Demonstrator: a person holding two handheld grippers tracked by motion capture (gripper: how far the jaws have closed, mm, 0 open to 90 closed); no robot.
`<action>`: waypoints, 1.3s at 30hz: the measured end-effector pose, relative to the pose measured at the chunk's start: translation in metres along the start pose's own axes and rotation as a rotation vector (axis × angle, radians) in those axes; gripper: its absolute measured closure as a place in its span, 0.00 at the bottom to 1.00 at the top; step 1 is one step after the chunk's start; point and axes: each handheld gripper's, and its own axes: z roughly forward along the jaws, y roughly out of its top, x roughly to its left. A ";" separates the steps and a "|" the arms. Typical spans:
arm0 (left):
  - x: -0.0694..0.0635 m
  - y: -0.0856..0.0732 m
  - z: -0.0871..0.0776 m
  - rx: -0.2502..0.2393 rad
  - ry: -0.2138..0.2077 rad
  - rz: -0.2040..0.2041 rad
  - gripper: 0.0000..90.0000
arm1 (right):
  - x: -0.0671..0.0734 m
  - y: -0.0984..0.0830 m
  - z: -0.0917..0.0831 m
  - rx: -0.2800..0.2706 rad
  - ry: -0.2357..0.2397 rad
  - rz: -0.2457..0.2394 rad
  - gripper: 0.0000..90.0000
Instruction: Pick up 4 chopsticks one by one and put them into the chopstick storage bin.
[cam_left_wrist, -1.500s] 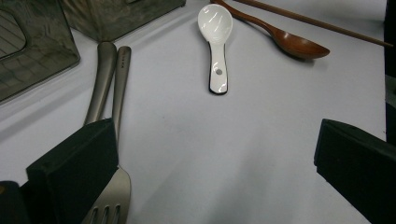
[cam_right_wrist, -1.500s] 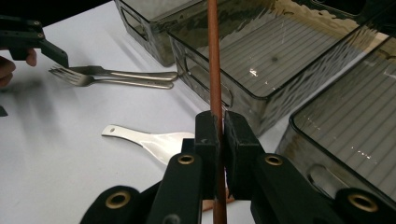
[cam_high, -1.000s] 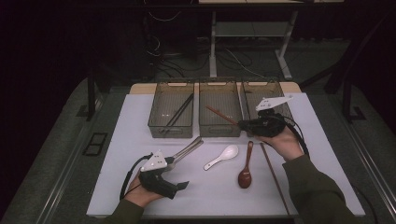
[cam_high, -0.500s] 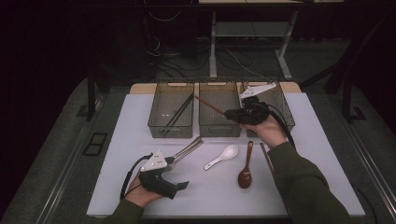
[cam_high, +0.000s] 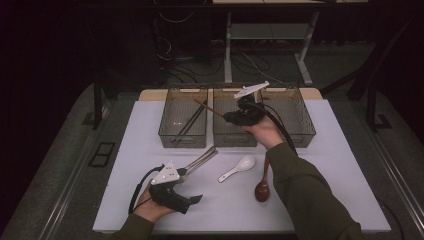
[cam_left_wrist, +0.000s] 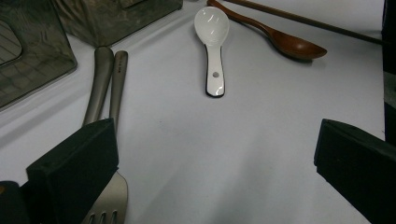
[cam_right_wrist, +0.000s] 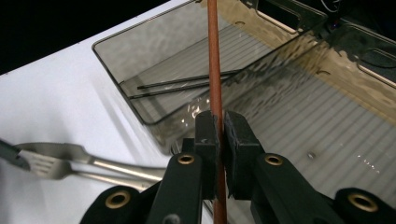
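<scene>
three smoke-tinted bins (cam_high: 183, 144) stand in a row at the far side of the white table (cam_high: 320, 200), and the cutlery seems to be going into them by kind; the leftmost bin already holds a pair of black chopsticks (cam_right_wrist: 187, 84), which suggests the sorting is partly done; starting at the left, the left gripper (cam_high: 175, 192) rests low on the table with its jaws spread wide and nothing between them, probably waiting its turn; just beside it lie two metal forks (cam_left_wrist: 105, 84), handles pointing toward the bins; further right a white ceramic spoon (cam_high: 237, 168) and then a brown wooden spoon (cam_high: 262, 186) lie apart on the bare surface, not yet sorted; above them the right gripper (cam_high: 235, 117) is raised over the middle bin, clamped tight on a reddish wooden chopstick (cam_high: 209, 108) whose free end reaches toward the left bin, likely so it can be laid with the black pair.

the high view gives the whole layout but leaves the grip unclear; the right gripper view shows the pads (cam_right_wrist: 238, 140) pinching the chopstick, and the black pair inside the bin beyond; the left gripper view shows another brown chopstick (cam_left_wrist: 299, 18) beyond the wooden spoon.
</scene>
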 end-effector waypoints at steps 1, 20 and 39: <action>0.000 0.000 0.000 -0.001 0.001 0.004 0.00 | 0.001 0.003 0.004 0.007 -0.001 -0.004 0.94; -0.001 0.001 -0.001 -0.001 -0.010 0.016 0.00 | 0.015 0.045 0.083 0.118 -0.038 0.026 0.94; -0.003 0.002 -0.001 -0.007 -0.017 0.027 0.00 | 0.032 0.064 0.124 0.182 -0.047 0.026 0.88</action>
